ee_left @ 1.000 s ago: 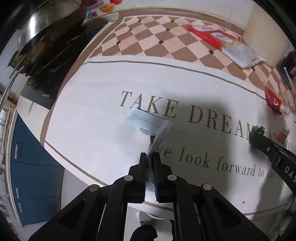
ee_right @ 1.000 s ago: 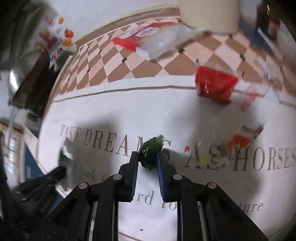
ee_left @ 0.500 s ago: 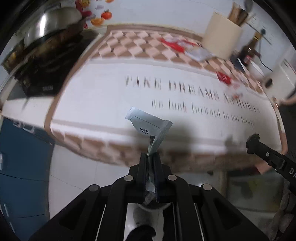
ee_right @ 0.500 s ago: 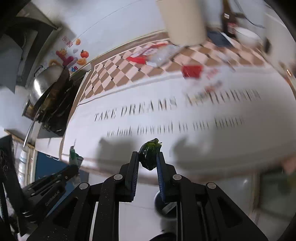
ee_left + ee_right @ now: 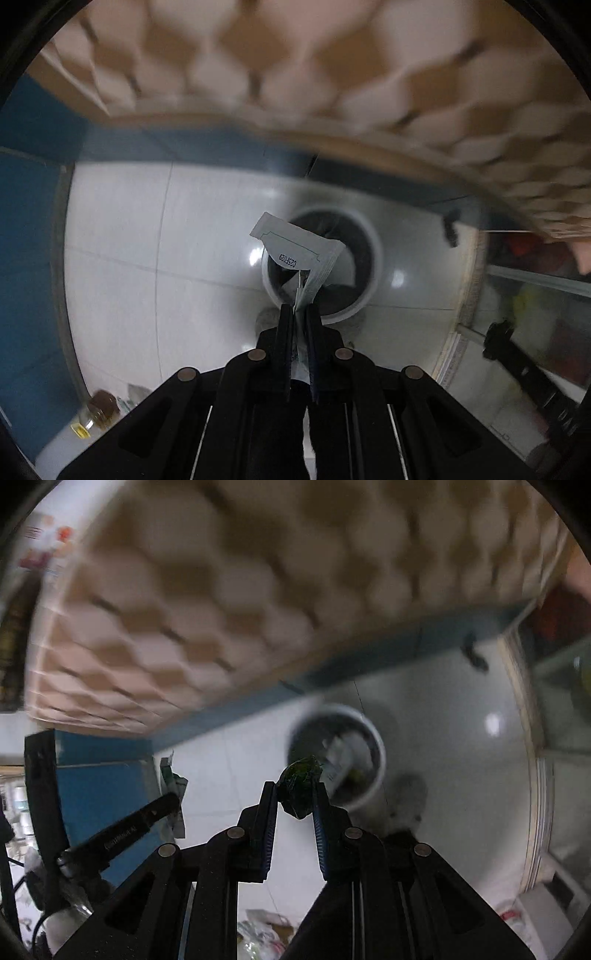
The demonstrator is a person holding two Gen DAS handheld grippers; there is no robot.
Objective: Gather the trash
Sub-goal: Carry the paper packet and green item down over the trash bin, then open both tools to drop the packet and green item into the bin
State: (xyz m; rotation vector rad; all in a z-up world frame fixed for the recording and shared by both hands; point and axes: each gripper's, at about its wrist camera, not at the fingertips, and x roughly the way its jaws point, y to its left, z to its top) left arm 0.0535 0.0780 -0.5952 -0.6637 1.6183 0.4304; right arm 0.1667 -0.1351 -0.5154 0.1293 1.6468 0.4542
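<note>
My left gripper (image 5: 300,309) is shut on a torn grey-white packet (image 5: 295,254) printed with a code. It hangs over a round white-rimmed trash bin (image 5: 365,251) on the floor. My right gripper (image 5: 294,794) is shut on a crumpled dark green wrapper (image 5: 300,781), above and just left of the same bin (image 5: 376,746), which holds some trash. The left gripper with its packet (image 5: 173,786) shows at the left of the right wrist view. The right gripper's finger (image 5: 524,365) shows at the right of the left wrist view.
The checkered tablecloth edge (image 5: 332,74) hangs overhead, blurred. Blue cabinet fronts (image 5: 22,221) stand to the left. White floor tiles (image 5: 147,258) surround the bin. A glass-fronted cabinet (image 5: 535,295) is at the right. Bags lie on the floor (image 5: 266,926).
Both grippers have swung down from the tabletop to below its edge, carrying the packet and the green wrapper. The floor bin is now in view beneath them.
</note>
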